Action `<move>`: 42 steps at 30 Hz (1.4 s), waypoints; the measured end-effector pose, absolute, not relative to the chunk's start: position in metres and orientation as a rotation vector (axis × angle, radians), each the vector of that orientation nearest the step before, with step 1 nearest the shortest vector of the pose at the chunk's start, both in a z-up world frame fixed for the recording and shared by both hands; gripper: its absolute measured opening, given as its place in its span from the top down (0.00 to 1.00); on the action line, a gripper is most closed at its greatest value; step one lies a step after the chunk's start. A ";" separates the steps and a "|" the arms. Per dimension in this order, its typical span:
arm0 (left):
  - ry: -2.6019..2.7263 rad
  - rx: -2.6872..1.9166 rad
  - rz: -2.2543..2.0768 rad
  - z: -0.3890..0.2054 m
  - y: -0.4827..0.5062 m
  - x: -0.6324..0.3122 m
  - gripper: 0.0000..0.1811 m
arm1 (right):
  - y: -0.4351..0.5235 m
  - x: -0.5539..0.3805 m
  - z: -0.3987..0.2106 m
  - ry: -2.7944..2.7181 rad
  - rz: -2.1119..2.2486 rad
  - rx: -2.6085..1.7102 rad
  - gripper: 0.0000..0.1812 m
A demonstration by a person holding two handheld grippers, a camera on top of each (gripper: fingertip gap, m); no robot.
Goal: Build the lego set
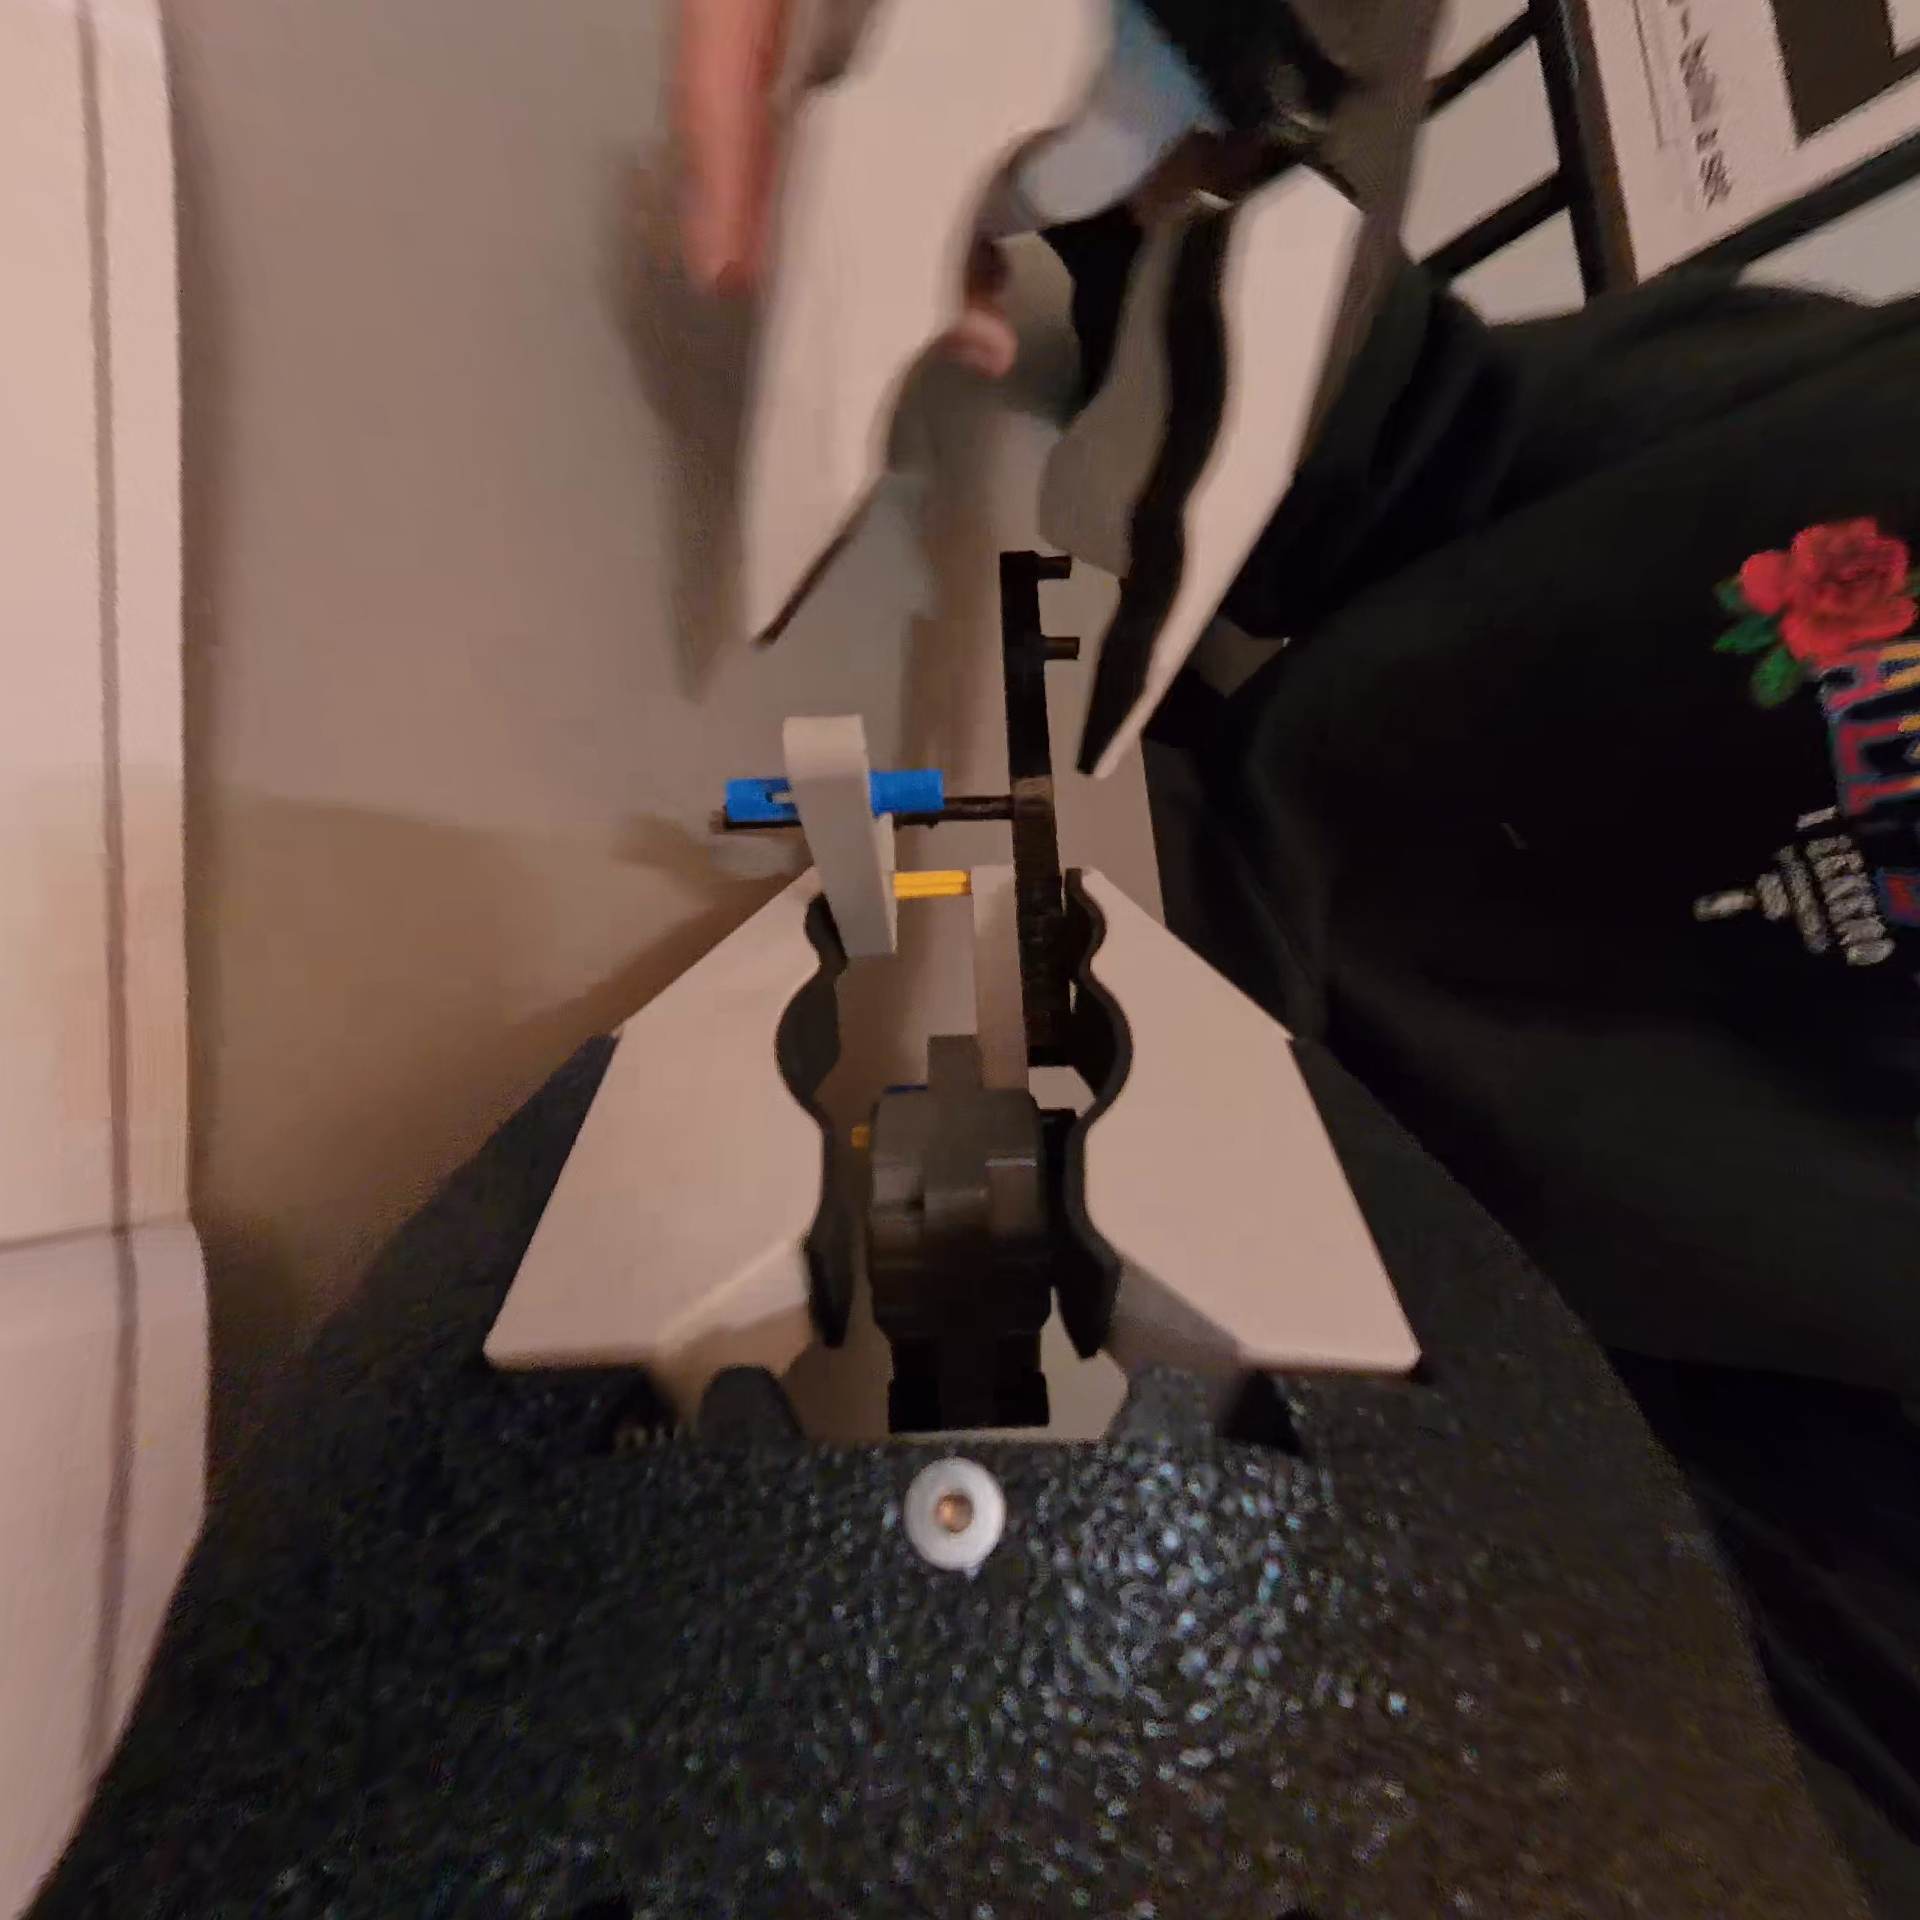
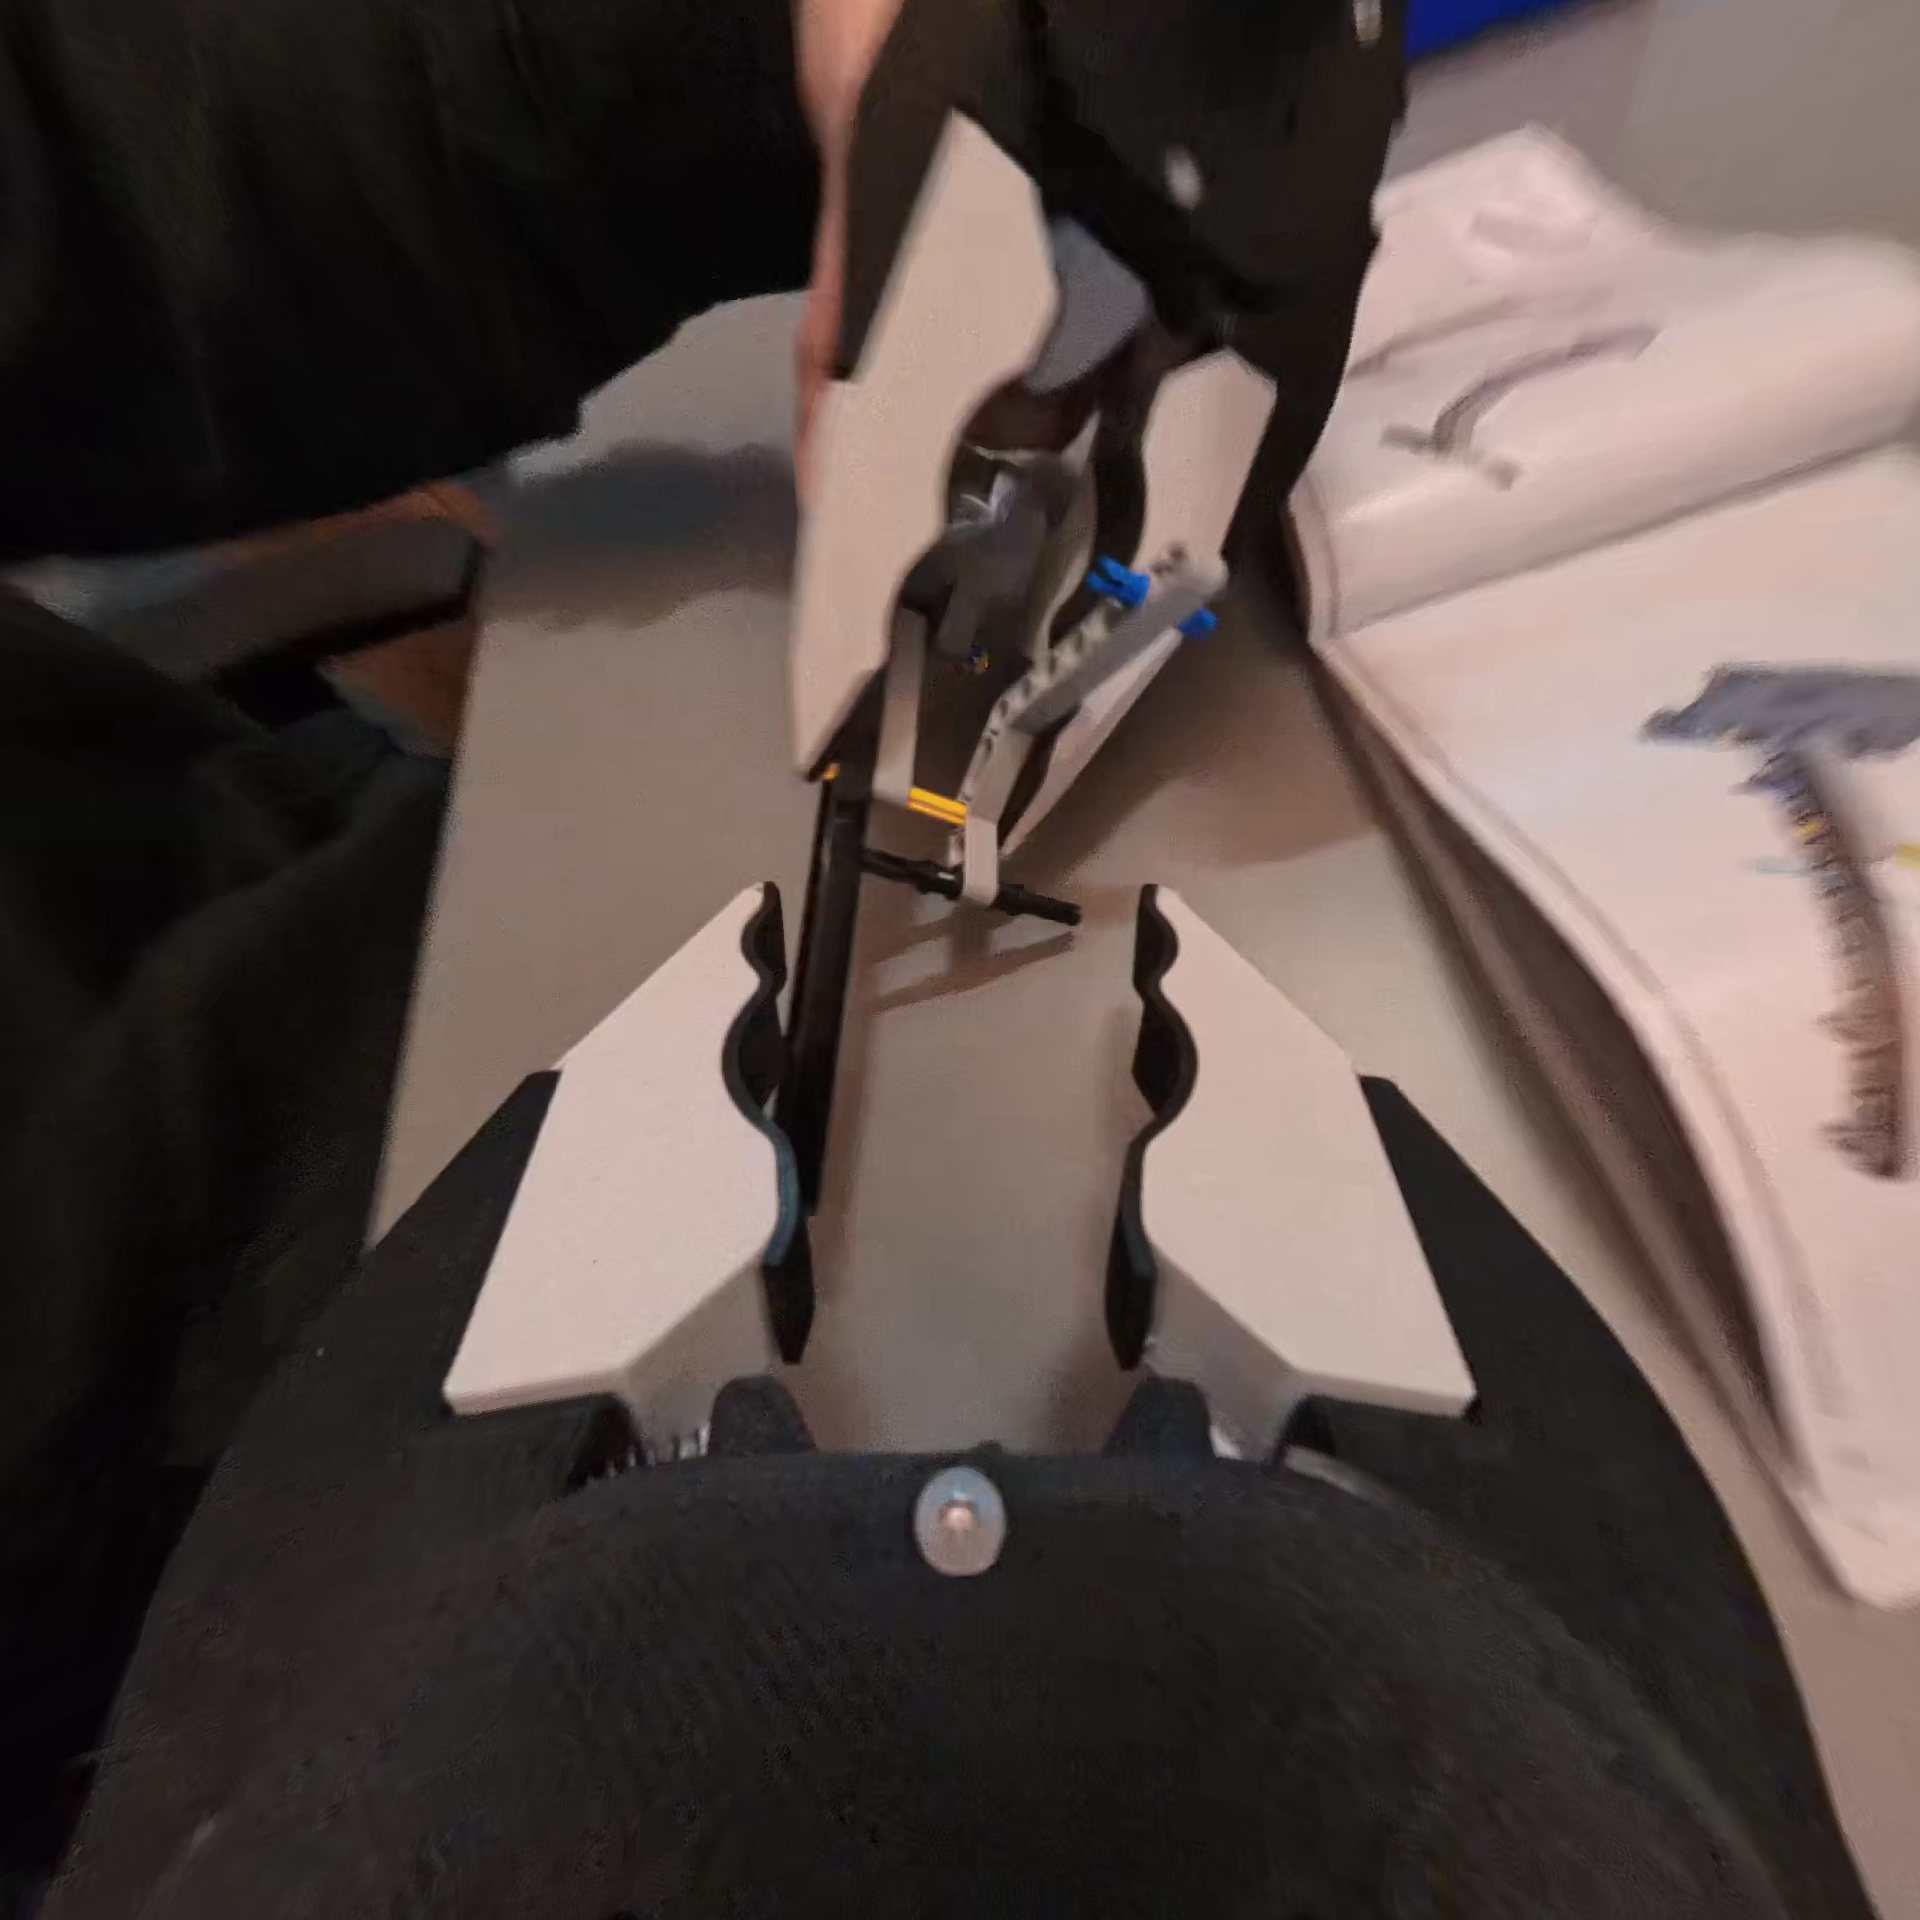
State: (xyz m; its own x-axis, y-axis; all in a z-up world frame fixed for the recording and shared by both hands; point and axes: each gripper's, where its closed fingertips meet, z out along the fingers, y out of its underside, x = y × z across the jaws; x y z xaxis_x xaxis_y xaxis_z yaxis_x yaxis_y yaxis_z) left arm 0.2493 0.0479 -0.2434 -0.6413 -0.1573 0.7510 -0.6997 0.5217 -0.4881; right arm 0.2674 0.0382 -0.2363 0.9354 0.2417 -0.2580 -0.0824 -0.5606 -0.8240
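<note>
My left gripper (image 1: 945,894) is shut on a partly built lego assembly (image 1: 951,1174). From the assembly rise a light grey beam (image 1: 847,852) with a blue pin (image 1: 821,795), a yellow axle (image 1: 932,884) and a tall black beam (image 1: 1031,727) with black pins. My right gripper (image 2: 956,894) is open. The black beam (image 2: 821,1039) stands between its fingers, close to the left finger; contact cannot be told. The right gripper also shows in the left wrist view (image 1: 935,686), blurred, above the assembly. The left gripper shows in the right wrist view (image 2: 904,758), holding the assembly (image 2: 1039,675).
An open instruction booklet (image 2: 1558,831) lies on the grey table (image 2: 623,831) at the right, with crumpled white bags (image 2: 1610,343) behind it. A person in a black printed shirt (image 1: 1558,831) is close on one side. A black chair frame (image 1: 1569,135) stands behind. Only a small space, under 4 cm, lies between the two pairs of fingers.
</note>
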 end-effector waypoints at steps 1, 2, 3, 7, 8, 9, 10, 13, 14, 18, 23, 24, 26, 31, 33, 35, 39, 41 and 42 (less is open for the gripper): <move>-2.069 0.737 1.072 -0.244 0.048 0.249 0.78 | 0.034 0.265 -0.231 -0.195 0.282 -2.120 0.62; -2.009 0.760 1.078 -0.241 0.047 0.247 0.78 | 0.030 0.260 -0.227 -0.282 0.137 -2.107 0.57; -1.950 0.777 1.086 -0.238 0.047 0.245 0.78 | 0.027 0.252 -0.225 -0.374 0.020 -2.098 0.56; -1.854 0.770 1.059 -0.236 0.046 0.236 0.80 | 0.035 0.249 -0.228 -0.459 -0.309 -2.076 0.64; -1.844 0.753 1.044 -0.237 0.046 0.233 0.80 | 0.038 0.251 -0.230 -0.467 -0.343 -2.069 0.70; -1.844 0.738 1.037 -0.238 0.045 0.231 0.80 | 0.039 0.253 -0.233 -0.486 -0.368 -2.070 0.85; -1.850 0.732 1.036 -0.239 0.046 0.231 0.80 | 0.040 0.252 -0.237 -0.522 -0.368 -2.069 0.91; -1.914 0.772 1.105 -0.242 0.047 0.242 0.73 | 0.041 0.249 -0.240 -0.600 -0.377 -2.054 0.97; -1.957 0.813 1.125 -0.245 0.049 0.248 0.67 | 0.041 0.247 -0.241 -0.603 -0.366 -2.063 0.98; -2.211 0.845 1.139 -0.248 0.072 0.253 0.59 | 0.040 0.248 -0.240 -0.524 -0.301 -2.095 0.98; -2.831 0.733 1.346 -0.218 0.085 0.262 0.74 | 0.043 0.243 -0.228 -0.439 -0.155 -2.035 0.98; -2.954 0.633 1.386 -0.210 0.079 0.256 0.78 | 0.044 0.241 -0.225 -0.433 -0.134 -2.019 0.98; -3.152 0.494 1.315 -0.208 0.068 0.247 0.81 | 0.048 0.243 -0.221 -0.403 -0.105 -1.997 0.98; -3.229 0.436 1.313 -0.205 0.048 0.244 0.97 | 0.054 0.239 -0.221 -0.408 -0.081 -1.993 0.98; -3.212 0.453 1.302 -0.206 0.049 0.244 0.97 | 0.056 0.239 -0.223 -0.408 -0.098 -2.009 0.98; -3.159 0.479 1.291 -0.209 0.051 0.242 0.93 | 0.057 0.238 -0.224 -0.413 -0.098 -2.007 0.98; -3.165 0.467 1.241 -0.210 0.063 0.239 0.88 | 0.058 0.236 -0.224 -0.414 -0.088 -1.999 0.98; -3.160 0.451 1.244 -0.209 0.063 0.239 0.89 | 0.059 0.235 -0.222 -0.424 -0.095 -1.995 0.98; -3.156 0.444 1.208 -0.213 0.064 0.238 0.89 | 0.060 0.234 -0.221 -0.428 -0.089 -1.990 0.98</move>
